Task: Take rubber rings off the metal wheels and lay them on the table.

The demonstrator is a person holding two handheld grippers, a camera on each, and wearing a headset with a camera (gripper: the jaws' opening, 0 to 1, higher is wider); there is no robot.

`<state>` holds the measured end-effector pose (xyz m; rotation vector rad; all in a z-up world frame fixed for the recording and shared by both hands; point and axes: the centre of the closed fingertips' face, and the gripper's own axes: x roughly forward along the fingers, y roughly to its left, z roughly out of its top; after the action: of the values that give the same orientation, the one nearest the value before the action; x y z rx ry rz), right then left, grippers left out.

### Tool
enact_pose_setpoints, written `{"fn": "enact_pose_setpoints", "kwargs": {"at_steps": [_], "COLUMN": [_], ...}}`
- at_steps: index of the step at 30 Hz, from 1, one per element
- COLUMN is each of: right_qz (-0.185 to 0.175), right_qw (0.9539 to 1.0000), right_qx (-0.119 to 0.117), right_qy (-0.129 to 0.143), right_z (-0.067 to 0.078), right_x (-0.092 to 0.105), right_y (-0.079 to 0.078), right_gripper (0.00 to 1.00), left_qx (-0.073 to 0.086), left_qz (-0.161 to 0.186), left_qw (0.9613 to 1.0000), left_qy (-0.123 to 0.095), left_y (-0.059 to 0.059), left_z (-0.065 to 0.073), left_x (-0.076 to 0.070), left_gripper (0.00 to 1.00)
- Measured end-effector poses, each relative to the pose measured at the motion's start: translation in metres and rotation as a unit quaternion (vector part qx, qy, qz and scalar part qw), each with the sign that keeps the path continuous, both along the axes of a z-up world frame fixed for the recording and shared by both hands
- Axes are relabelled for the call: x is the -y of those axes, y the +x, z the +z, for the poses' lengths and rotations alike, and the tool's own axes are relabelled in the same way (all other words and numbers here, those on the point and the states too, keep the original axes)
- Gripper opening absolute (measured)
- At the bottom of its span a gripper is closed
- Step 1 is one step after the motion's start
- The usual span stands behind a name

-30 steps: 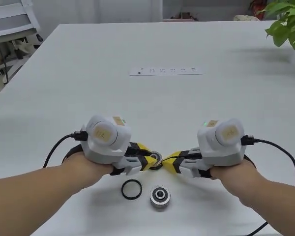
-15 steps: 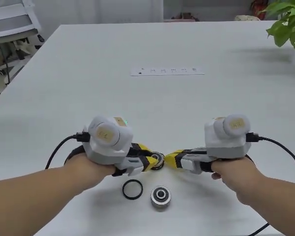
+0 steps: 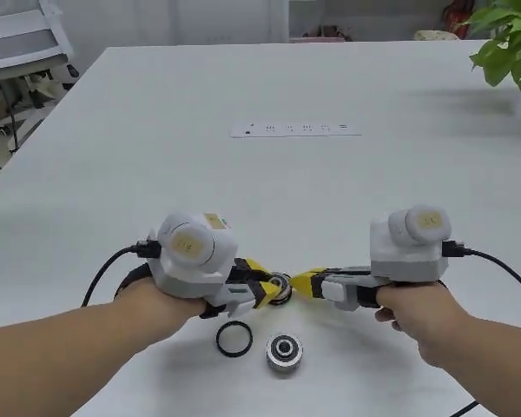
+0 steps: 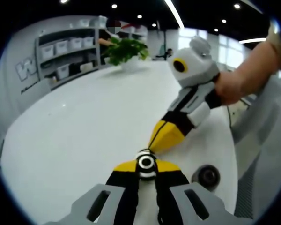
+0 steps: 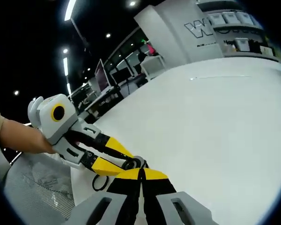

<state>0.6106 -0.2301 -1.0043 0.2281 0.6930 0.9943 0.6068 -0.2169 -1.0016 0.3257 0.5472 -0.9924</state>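
Observation:
My left gripper is shut on a small metal wheel, held just above the white table. In the left gripper view the wheel sits between the yellow fingertips. My right gripper comes in from the right, its jaws shut, tips pinched on the black rubber ring at the wheel's rim. A loose black rubber ring lies on the table in front of the grippers. Beside it lies a second metal wheel.
A white socket strip lies flat at mid-table. A green plant stands at the far right corner. A chair stands beyond the table's left edge. Black cables trail from both grippers.
The right gripper has rolled about its own axis and drawn slightly right, tips still at the wheel. The left gripper keeps hold of the wheel and has barely moved.

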Motion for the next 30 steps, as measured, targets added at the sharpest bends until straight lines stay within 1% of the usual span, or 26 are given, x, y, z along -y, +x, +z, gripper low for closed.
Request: {"fn": "enact_pose_setpoints", "kwargs": {"at_steps": [5, 6, 13, 20, 24, 25, 26, 30], "right_qz": [0.001, 0.006, 0.004, 0.012, 0.016, 0.037, 0.027, 0.028], "right_qw": [1.0, 0.9999, 0.9998, 0.9996, 0.9992, 0.9982, 0.9991, 0.9989], "right_qx": [-0.006, -0.008, -0.02, -0.024, -0.03, -0.032, -0.021, -0.026], "right_qy": [0.003, 0.005, 0.007, 0.01, 0.022, 0.034, 0.027, 0.027], "right_z": [0.001, 0.002, 0.003, 0.004, 0.008, 0.012, 0.013, 0.012], "right_x": [-0.001, -0.002, -0.005, -0.008, -0.012, -0.018, -0.016, -0.015], "right_y": [0.0, -0.002, -0.003, -0.007, -0.009, -0.016, -0.011, -0.011], "right_gripper": [0.0, 0.0, 0.0, 0.0, 0.0, 0.0, 0.0, 0.0], "left_qx": [0.001, 0.001, 0.004, 0.005, 0.006, 0.007, 0.008, 0.008], "left_qz": [-0.001, -0.001, -0.002, -0.005, -0.006, -0.006, -0.007, -0.006], "left_qw": [1.0, 1.0, 1.0, 1.0, 1.0, 0.9999, 0.9999, 0.9999], "left_qy": [0.002, 0.002, 0.003, 0.004, 0.004, 0.004, 0.004, 0.004], "left_y": [0.0, 0.0, 0.0, -0.001, -0.002, -0.002, -0.002, -0.002], "left_z": [0.0, 0.0, 0.0, 0.0, 0.0, 0.0, 0.0, 0.0], "left_x": [0.0, 0.0, 0.001, 0.002, 0.003, 0.003, 0.003, 0.003], "left_gripper": [0.12, 0.12, 0.12, 0.12, 0.12, 0.12, 0.12, 0.12]}}
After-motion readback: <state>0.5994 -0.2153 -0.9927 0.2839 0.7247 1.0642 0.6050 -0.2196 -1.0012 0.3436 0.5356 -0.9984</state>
